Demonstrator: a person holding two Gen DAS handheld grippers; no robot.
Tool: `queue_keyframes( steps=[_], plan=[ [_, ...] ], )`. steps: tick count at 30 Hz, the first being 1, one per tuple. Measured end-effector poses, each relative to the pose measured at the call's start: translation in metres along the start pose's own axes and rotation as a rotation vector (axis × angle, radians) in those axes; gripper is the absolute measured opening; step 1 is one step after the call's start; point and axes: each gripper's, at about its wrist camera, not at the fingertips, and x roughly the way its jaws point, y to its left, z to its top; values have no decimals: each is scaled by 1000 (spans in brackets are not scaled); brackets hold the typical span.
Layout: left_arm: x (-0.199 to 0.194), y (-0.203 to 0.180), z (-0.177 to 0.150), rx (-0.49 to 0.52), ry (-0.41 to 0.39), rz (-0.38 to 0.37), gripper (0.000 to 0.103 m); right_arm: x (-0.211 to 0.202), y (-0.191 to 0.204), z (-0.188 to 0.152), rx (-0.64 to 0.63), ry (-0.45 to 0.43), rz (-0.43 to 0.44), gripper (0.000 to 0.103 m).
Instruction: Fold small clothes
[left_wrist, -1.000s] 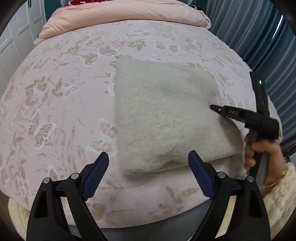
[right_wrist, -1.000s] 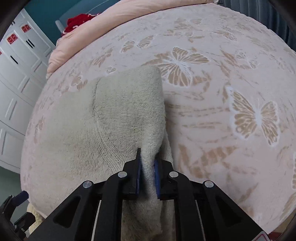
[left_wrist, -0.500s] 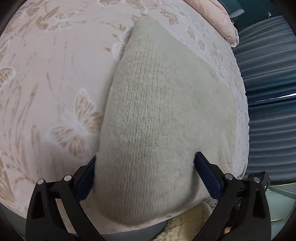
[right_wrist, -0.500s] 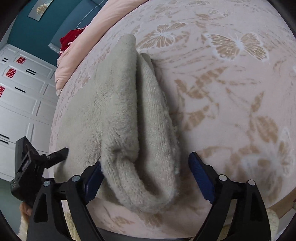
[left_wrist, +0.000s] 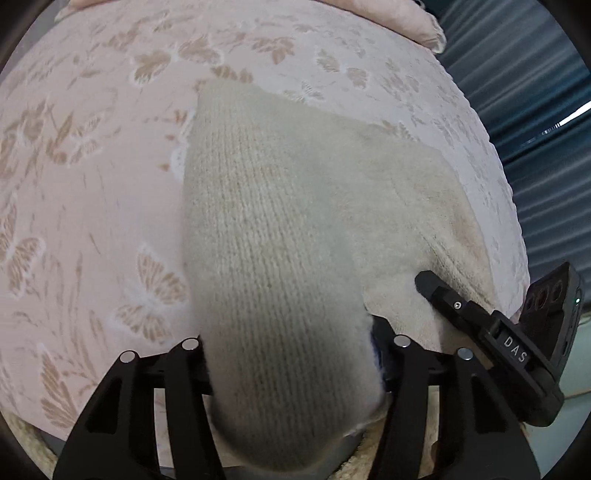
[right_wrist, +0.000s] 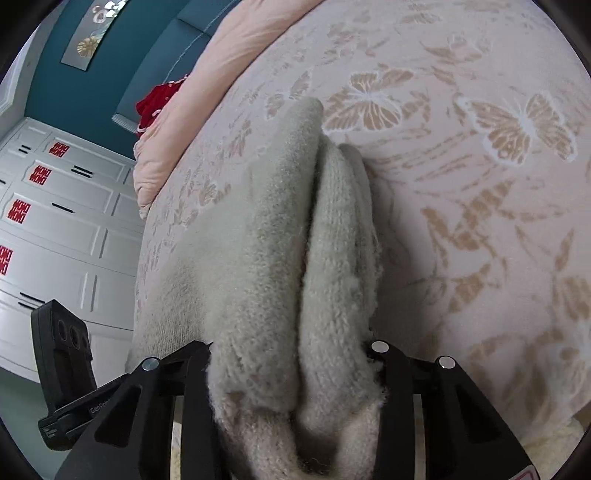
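Observation:
A cream knitted sweater (left_wrist: 295, 221), folded into a thick bundle, lies on the pink butterfly bedspread (left_wrist: 92, 184). My left gripper (left_wrist: 288, 354) is closed around the near edge of the bundle, which bulges out between its jaws. In the right wrist view the sweater (right_wrist: 280, 240) shows as stacked folded layers, and my right gripper (right_wrist: 295, 369) is closed around their near end. The right gripper also shows in the left wrist view (left_wrist: 480, 325), low at the right. The fingertips of both grippers are hidden by the knit.
A pink duvet (right_wrist: 207, 85) lies along the far side of the bed. White cupboards (right_wrist: 55, 206) with red labels stand at the left. Blue curtains (left_wrist: 535, 110) hang past the bed's right edge. A fluffy cream rug (left_wrist: 22, 439) lies below the bed edge.
Both grippers have moved in onto the near edge of the sweater and closed on it. One second ago the left was open and clear, the right pinched a thin fold, then opened.

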Motion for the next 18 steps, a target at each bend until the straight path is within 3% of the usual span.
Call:
queue_keyframes(
  steps=[3,9,18],
  plan=[
    [-37,-17,-9,98,-41,0,52,-43,19,-15,-46,-69,-8,36],
    [-108,-52,-35,231,-125,-54,52,-142,43,-55,-101,-240,64,36],
    [-219,-82,-71,345,-373,-87,52,-232,106,-86,-275,-448,120,36]
  ],
)
